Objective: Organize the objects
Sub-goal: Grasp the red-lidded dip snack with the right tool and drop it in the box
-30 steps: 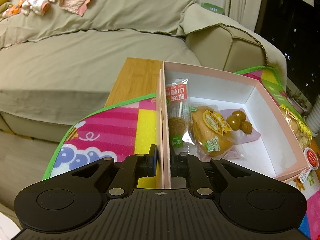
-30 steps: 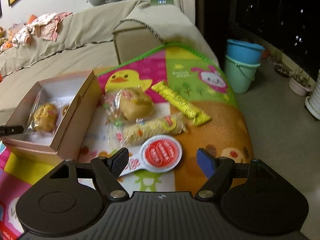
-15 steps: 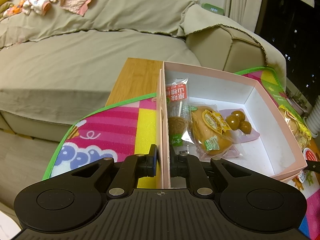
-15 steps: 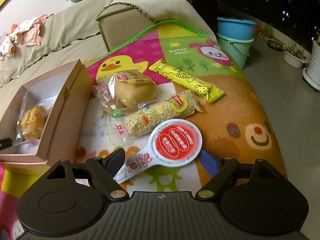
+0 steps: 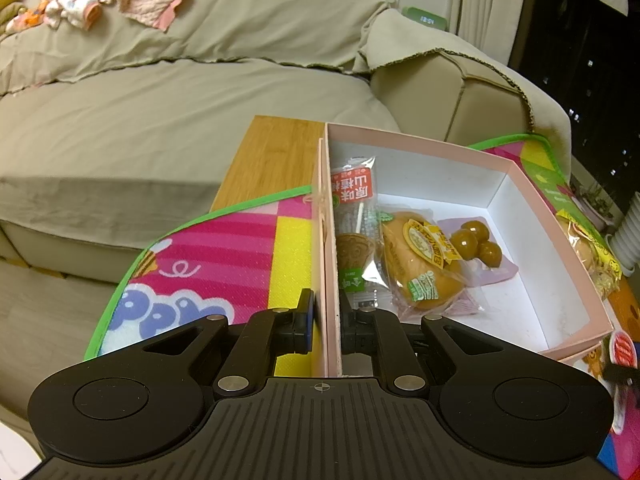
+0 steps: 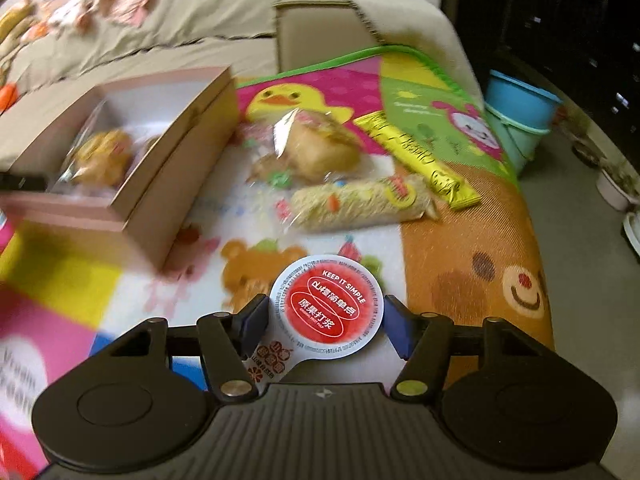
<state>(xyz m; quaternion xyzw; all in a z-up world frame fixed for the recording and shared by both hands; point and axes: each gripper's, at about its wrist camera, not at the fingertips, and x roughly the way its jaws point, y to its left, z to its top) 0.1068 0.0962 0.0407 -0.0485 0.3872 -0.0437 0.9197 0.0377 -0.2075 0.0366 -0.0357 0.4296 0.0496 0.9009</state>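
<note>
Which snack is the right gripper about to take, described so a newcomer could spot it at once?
Start at the pink box on the colourful play mat; several wrapped snacks lie on the mat to its right. Nearest the camera, between the open fingers of the right gripper, lies the round snack pack. Unlike the yellow stick and the bun beyond, it is a flat white disc with a red centre and a tab.
</note>
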